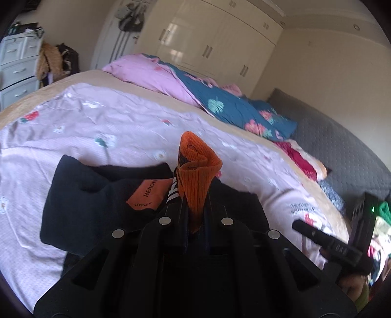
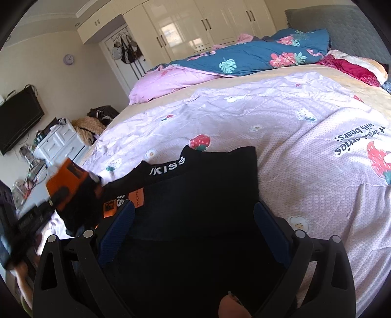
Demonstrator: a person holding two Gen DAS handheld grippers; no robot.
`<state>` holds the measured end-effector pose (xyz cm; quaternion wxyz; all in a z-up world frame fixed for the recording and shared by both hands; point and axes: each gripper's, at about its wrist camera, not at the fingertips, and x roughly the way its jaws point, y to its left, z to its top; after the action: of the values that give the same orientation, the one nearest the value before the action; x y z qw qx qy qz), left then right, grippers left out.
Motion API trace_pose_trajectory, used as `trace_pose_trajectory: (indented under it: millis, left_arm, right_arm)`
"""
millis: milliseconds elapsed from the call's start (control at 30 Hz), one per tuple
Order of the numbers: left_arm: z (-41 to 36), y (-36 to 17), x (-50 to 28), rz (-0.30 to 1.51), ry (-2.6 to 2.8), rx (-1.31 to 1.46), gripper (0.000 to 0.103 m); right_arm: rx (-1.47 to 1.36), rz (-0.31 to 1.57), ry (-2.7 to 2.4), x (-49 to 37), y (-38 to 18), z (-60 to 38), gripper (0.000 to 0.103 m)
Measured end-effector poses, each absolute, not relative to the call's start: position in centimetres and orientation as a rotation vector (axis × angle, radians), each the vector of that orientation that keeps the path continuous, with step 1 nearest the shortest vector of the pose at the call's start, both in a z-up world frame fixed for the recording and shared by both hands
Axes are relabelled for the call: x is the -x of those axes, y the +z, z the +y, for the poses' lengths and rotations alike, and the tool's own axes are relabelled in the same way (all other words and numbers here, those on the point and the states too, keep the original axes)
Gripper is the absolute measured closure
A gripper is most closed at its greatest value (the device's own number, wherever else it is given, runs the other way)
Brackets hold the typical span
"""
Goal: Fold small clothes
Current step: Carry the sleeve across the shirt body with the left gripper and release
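My left gripper (image 1: 194, 209) is shut on a sock (image 1: 198, 166) with an orange ribbed cuff and a black, white-striped body, and the cuff stands up above the fingers. Under it a pile of dark folded clothes (image 1: 92, 195) with an orange label lies on the bed. In the right wrist view the same sock (image 2: 69, 178) shows blurred at the left, held by the left gripper (image 2: 55, 199). My right gripper (image 2: 194, 206) stands wide open over the black pile (image 2: 207, 186), which has a waistband with white lettering. The right gripper (image 1: 303, 227) also shows at the lower right of the left wrist view.
The pile lies on a pink strawberry-print sheet (image 2: 268, 127). A blue floral quilt (image 2: 244, 58) and a pink pillow (image 2: 166, 80) lie along the far side, with red cloth (image 2: 352, 68) near the grey headboard (image 2: 342, 22). White drawers (image 2: 58, 144) and a TV (image 2: 17, 117) stand left of the bed.
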<state>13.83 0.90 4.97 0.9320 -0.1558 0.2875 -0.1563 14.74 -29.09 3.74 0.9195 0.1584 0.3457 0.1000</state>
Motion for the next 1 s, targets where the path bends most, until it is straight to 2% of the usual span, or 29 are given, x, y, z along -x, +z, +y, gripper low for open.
trace_pose_trajectory:
  millis: [433,533,600,667,733,800,900,1000]
  left_arm:
    - [-5.4,-0.3,-15.3,0.804,-0.469,0.193,0.099]
    - [-5.8,-1.1,-15.5,0.856,-0.513,0.185,0.091]
    - [-6.1,-1.4,-15.4,0.872,-0.534,0.183,0.067]
    - [-6.0,-1.0,-15.2,0.864,-0.543,0.179,0.055]
    - [-5.4,-0.4,-15.0,0.844,-0.54,0.186,0.051]
    - [-4.3,0.2,-15.2,0.82,-0.512,0.203,0.04]
    - [-1.6,1.0,-16.0,0.78,-0.397,0.208,0.033]
    - [1.2,1.4,-16.6,0.75,-0.283,0.216,0.022]
  right_arm:
    - [-0.419,0.722,0.117,-15.3,2.9,-32.6,0.006]
    - [-0.415,0.749,0.125,-15.7,2.3,-32.3,0.006]
    - [-0.414,0.77,0.137,-16.0,1.7,-32.1,0.006]
    - [-0.417,0.784,0.153,-16.2,1.4,-31.7,0.006]
    - [-0.406,0.797,0.171,-16.4,1.0,-31.2,0.006]
    - [-0.379,0.812,0.202,-16.6,0.6,-30.1,0.006]
    - [-0.329,0.834,0.252,-16.8,0.0,-28.1,0.006]
    - [-0.28,0.875,0.322,-17.2,-1.1,-25.3,0.015]
